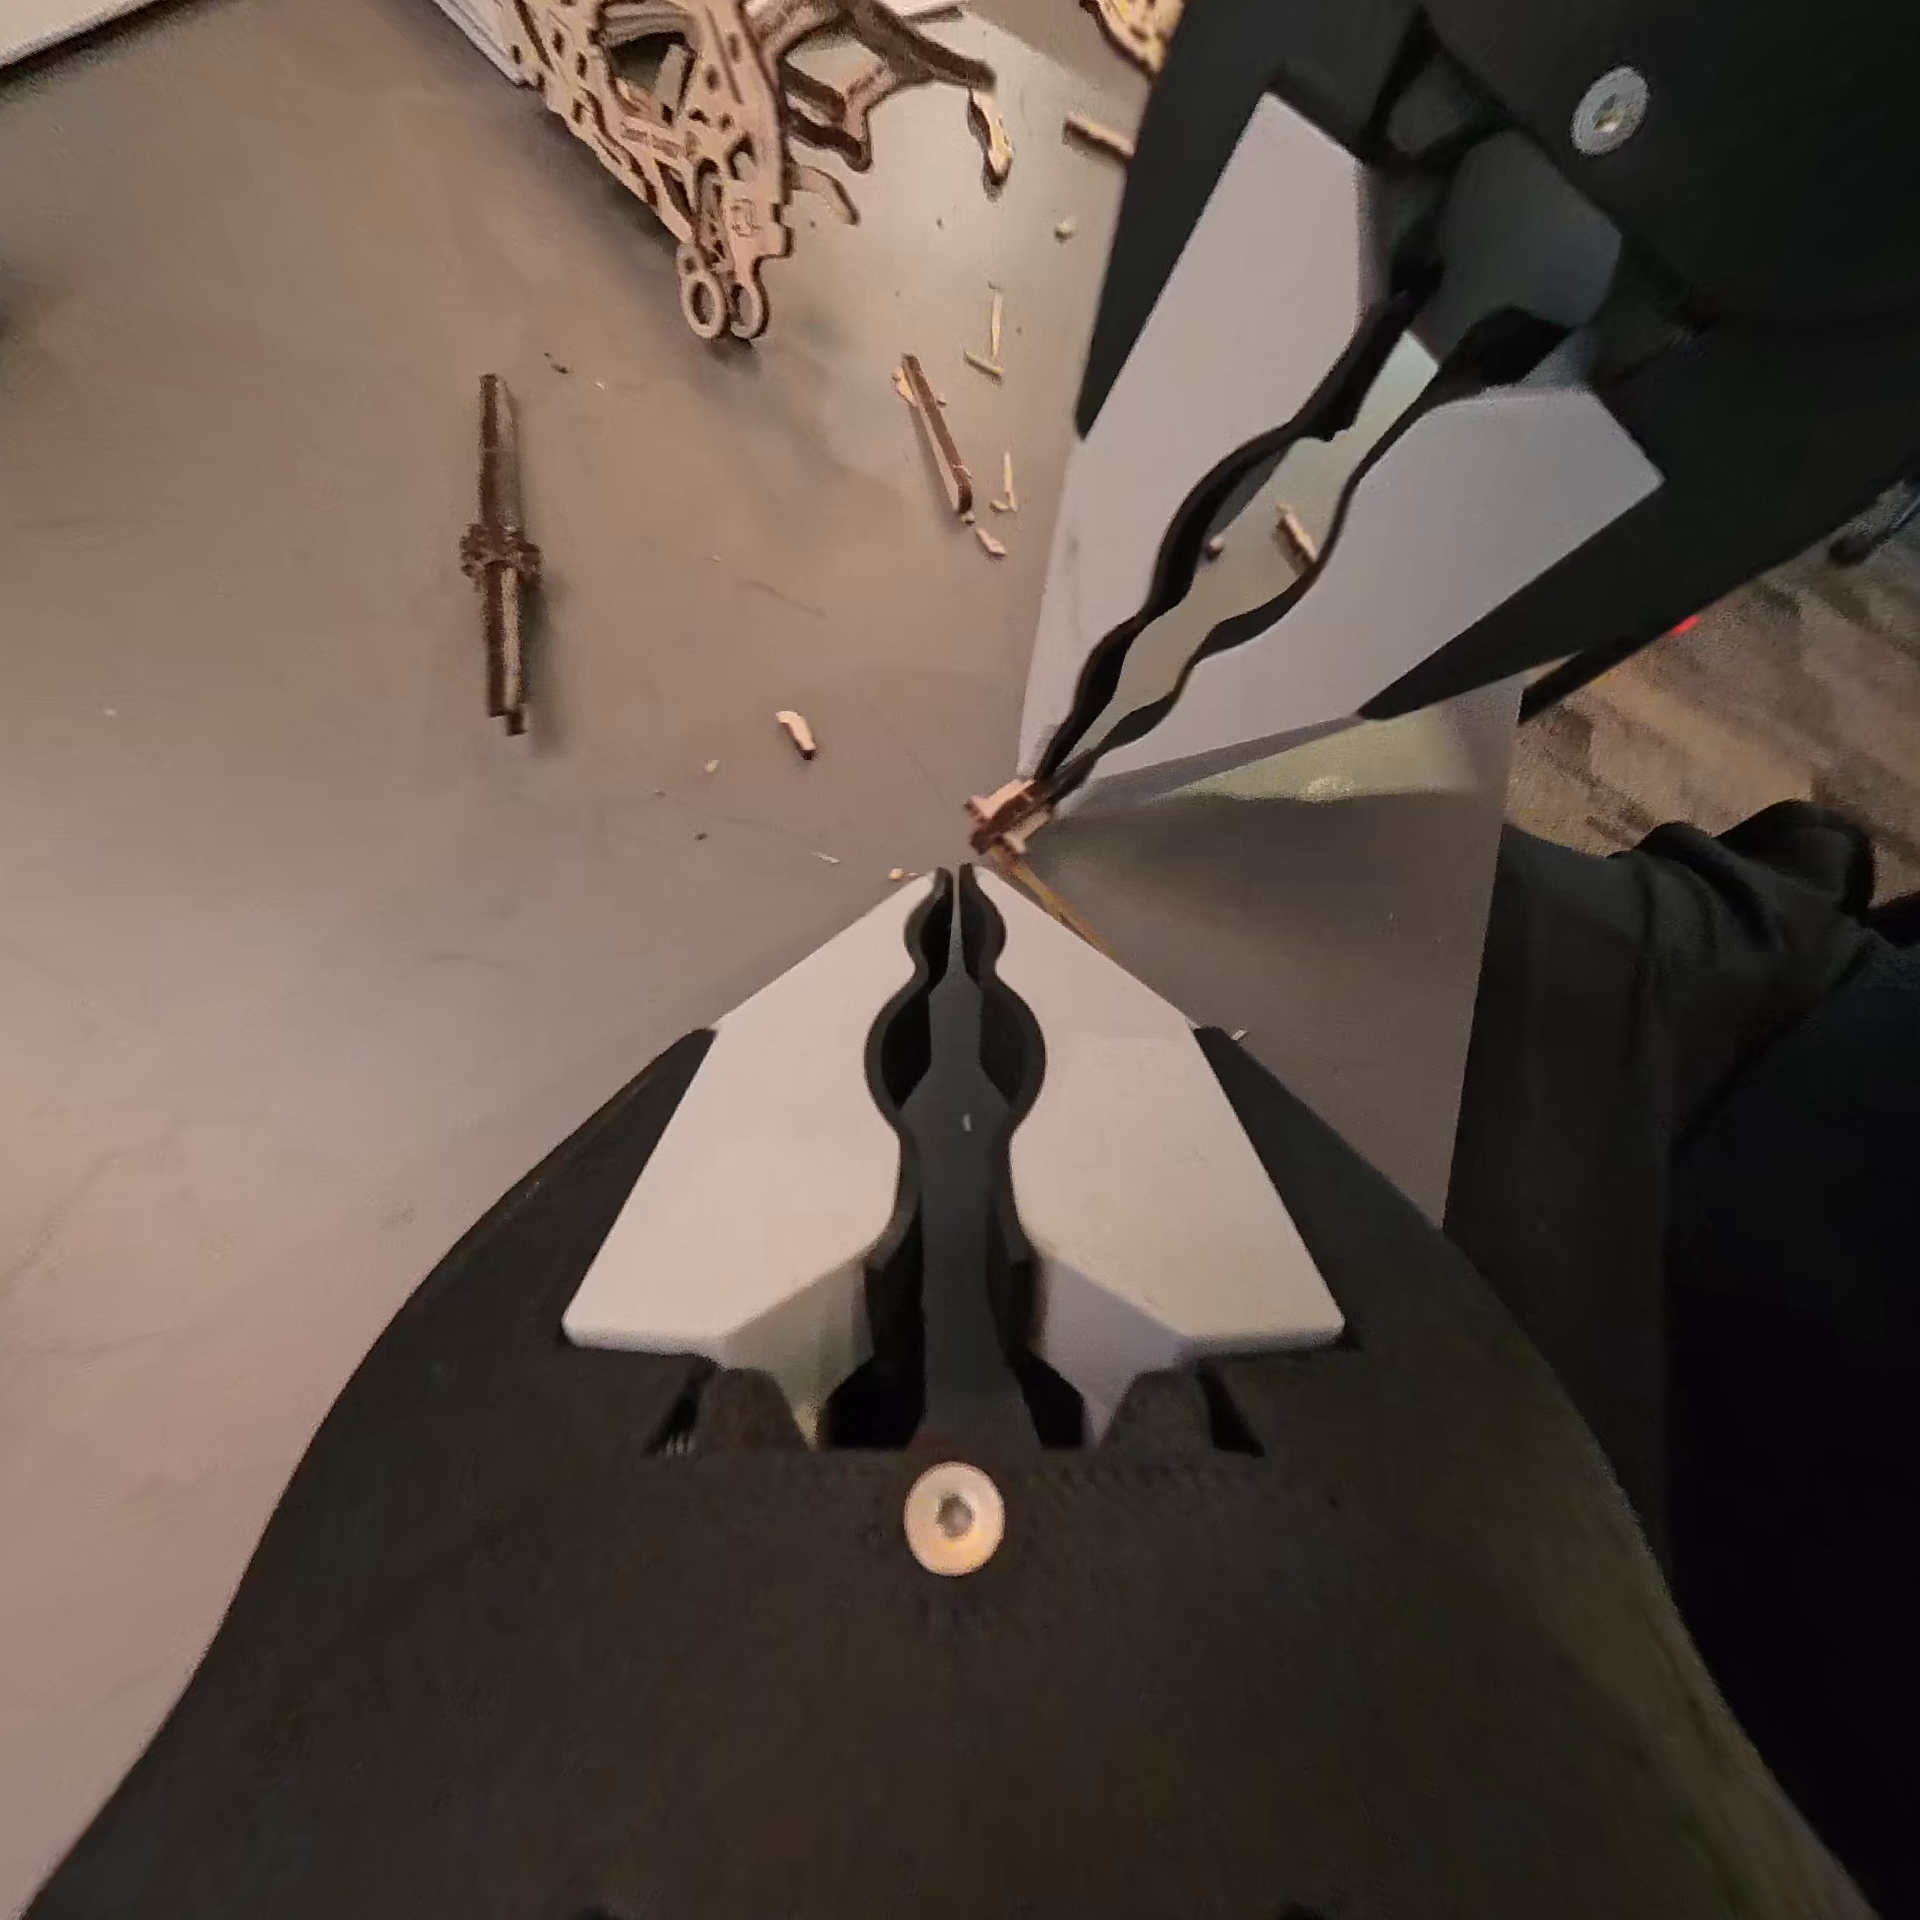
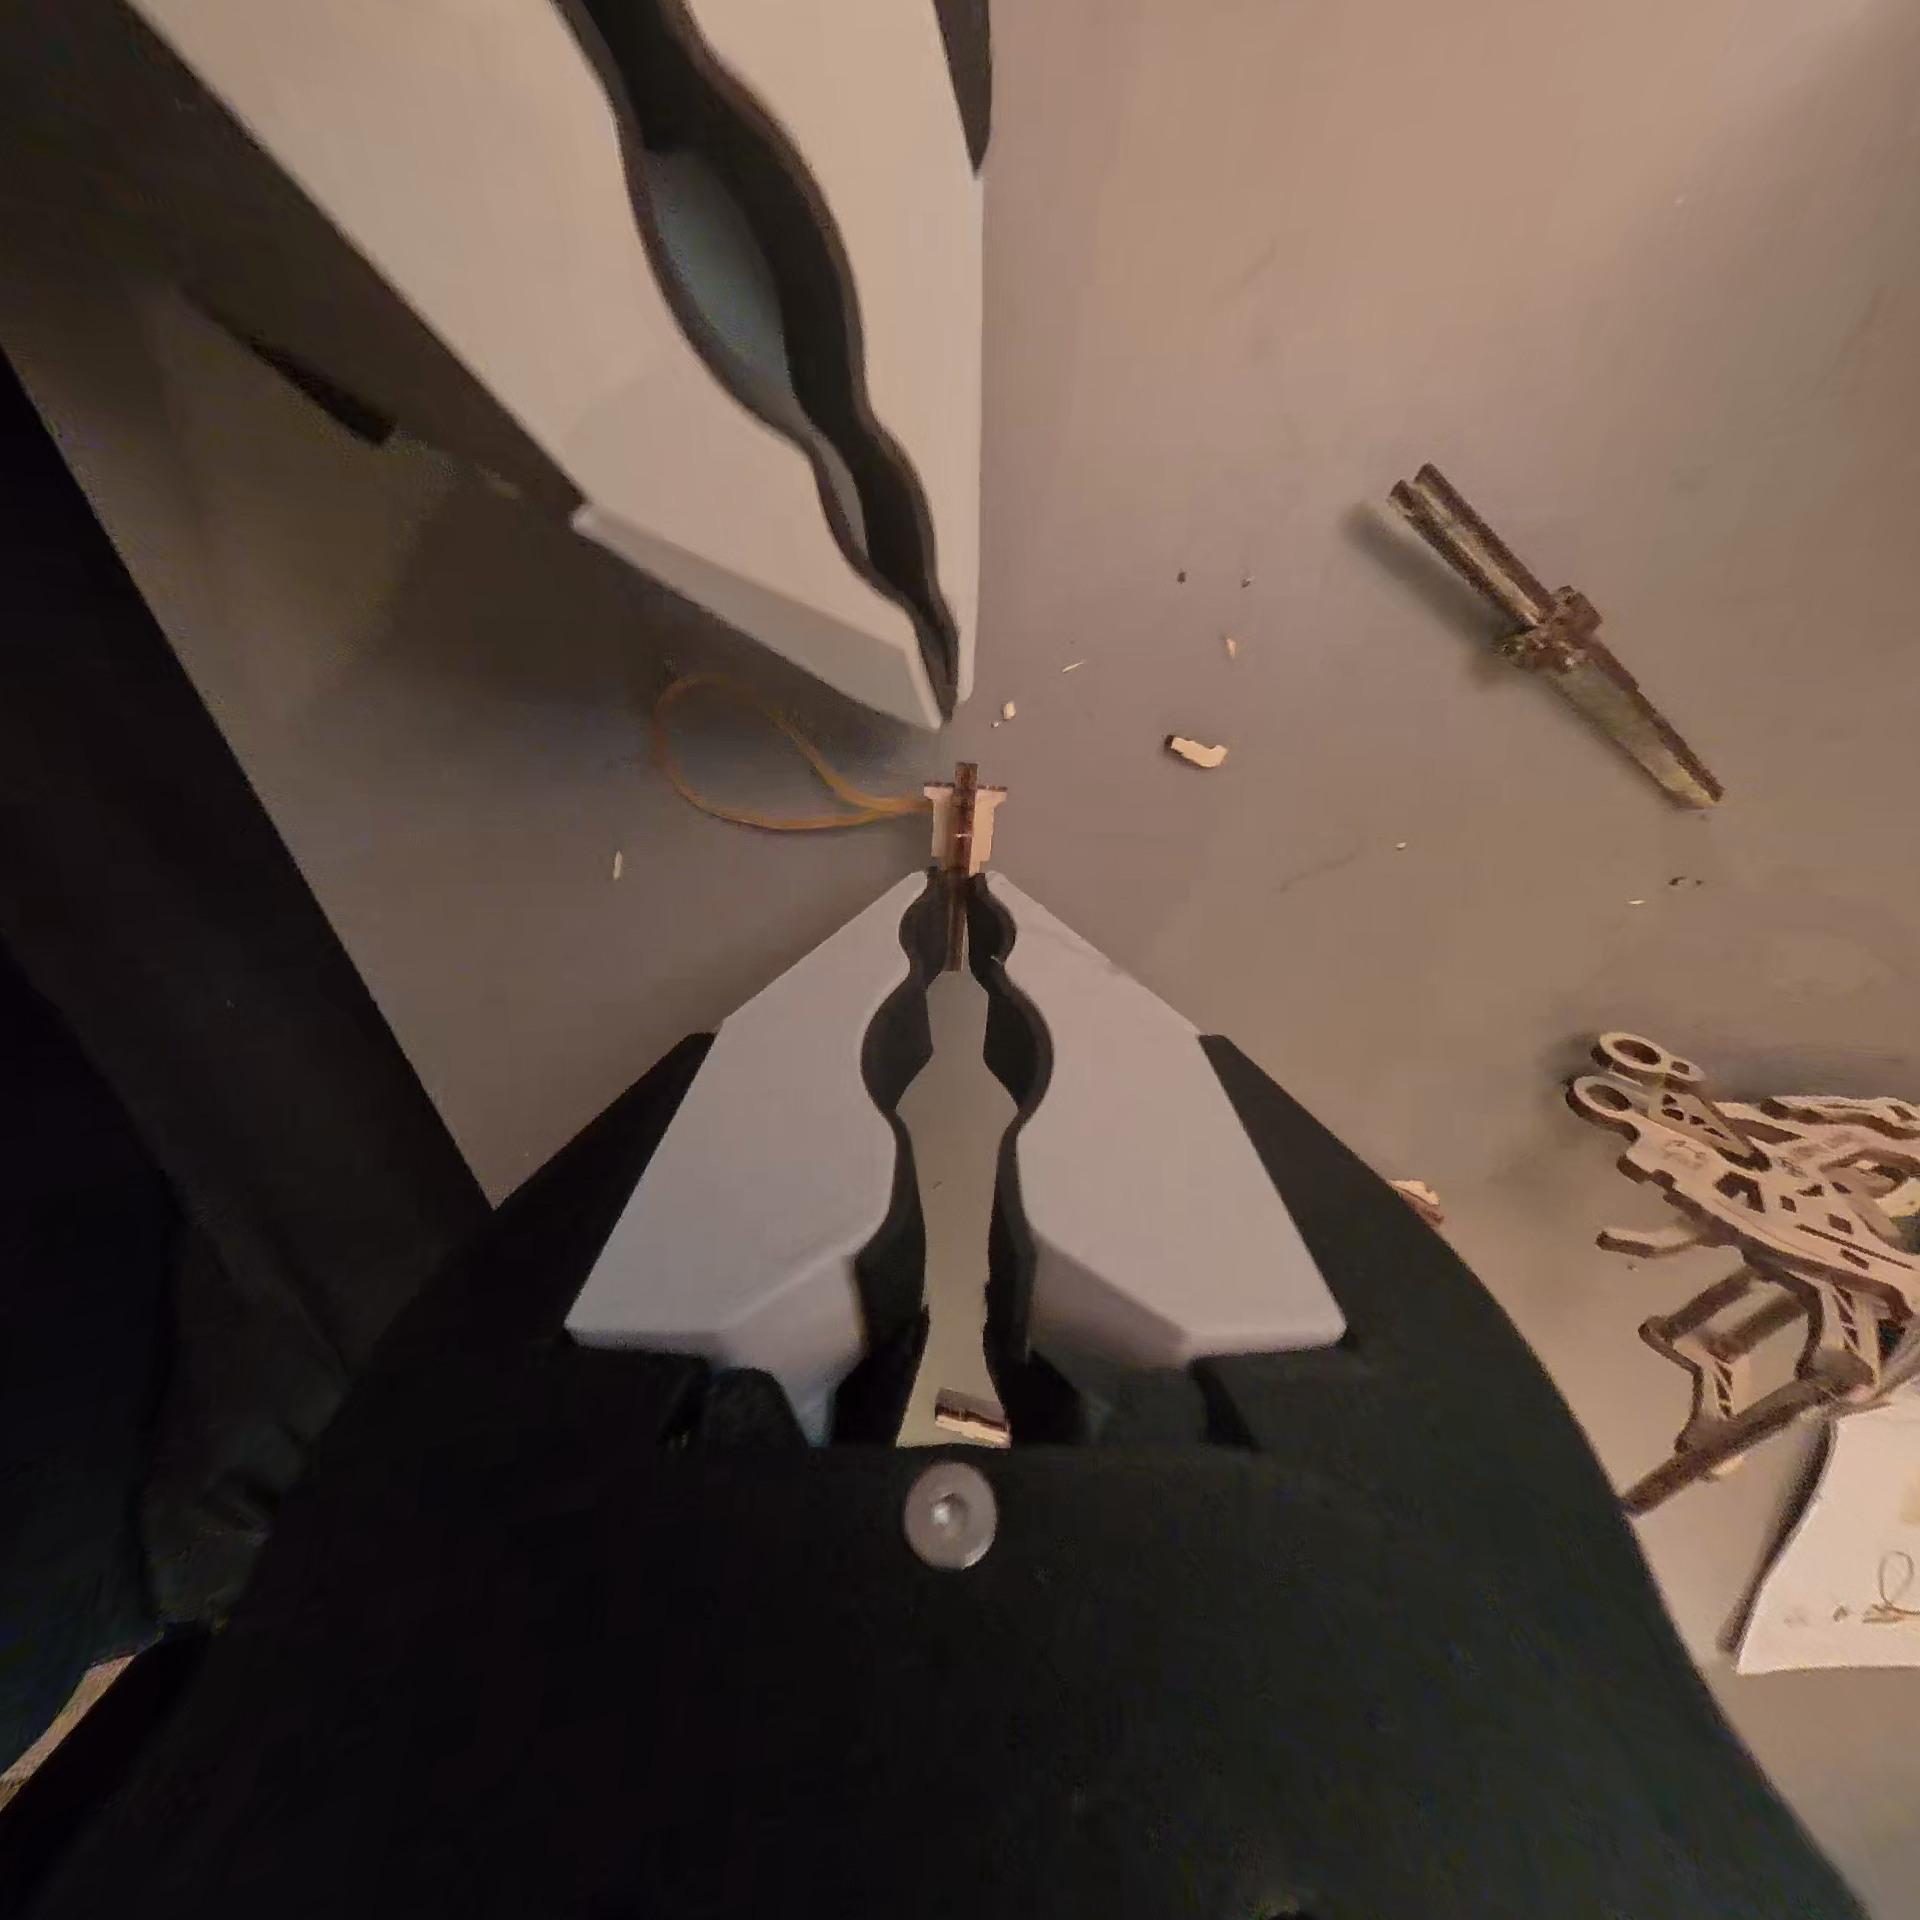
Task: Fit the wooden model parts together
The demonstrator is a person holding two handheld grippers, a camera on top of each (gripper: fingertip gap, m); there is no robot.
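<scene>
My right gripper (image 2: 957, 883) is shut on a small wooden part (image 2: 966, 821): a dark thin stick with a light wooden block on it, held just above the grey table (image 2: 1351, 312). A yellow rubber band (image 2: 727, 790) hangs from the block and loops to the left. In the left wrist view the right gripper (image 1: 1044, 784) comes in from the upper right with the same part (image 1: 1003, 816) at its tips. My left gripper (image 1: 956, 875) is shut, its tips just short of that part; I see nothing between them. It also shows in the right wrist view (image 2: 943, 696).
A dark wooden axle with a small gear (image 1: 501, 561) lies on the table to the left. A partly built wooden model frame (image 1: 707, 135) lies at the far edge, on a white sheet (image 2: 1849, 1558). Wood scraps (image 1: 935, 426) are scattered. A person's dark clothing (image 1: 1714, 1143) is at the right. The tips of both grippers are at nearly the same place.
</scene>
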